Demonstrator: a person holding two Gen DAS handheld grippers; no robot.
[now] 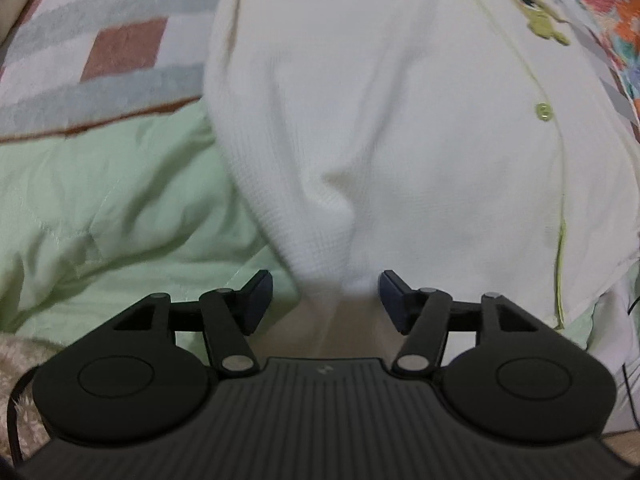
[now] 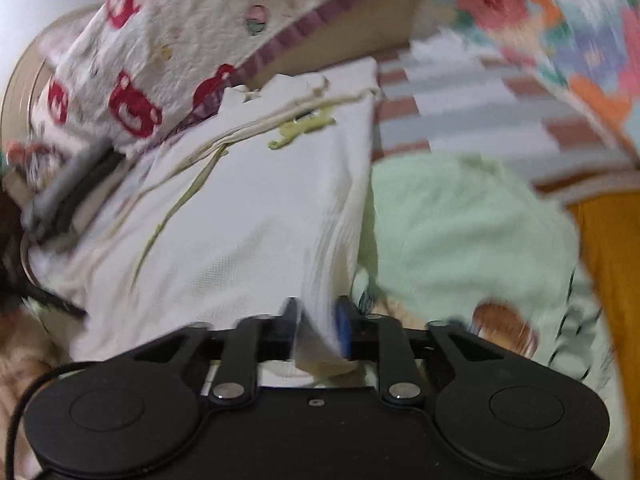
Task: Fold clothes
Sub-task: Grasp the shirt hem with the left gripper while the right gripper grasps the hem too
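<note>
My left gripper (image 1: 326,300) holds its jaws wide apart, a fold of the white shirt (image 1: 380,120) lying between them ungripped. My right gripper (image 2: 318,328) has its jaws closed on the shirt's edge. The shirt lies spread on the pale green quilt (image 1: 100,208), beside a striped blanket (image 1: 100,48).

The white waffle-knit garment (image 1: 380,120) lay spread in front of me on the bed, creased, with pale green piping along its front opening, a green button (image 1: 543,111) on that placket and a small green lizard-like patch (image 2: 304,128) near its collar. In my right wrist view its side was folded over into a straight edge. A corner of that folded edge was pinched between my right fingers (image 2: 345,322).
</note>
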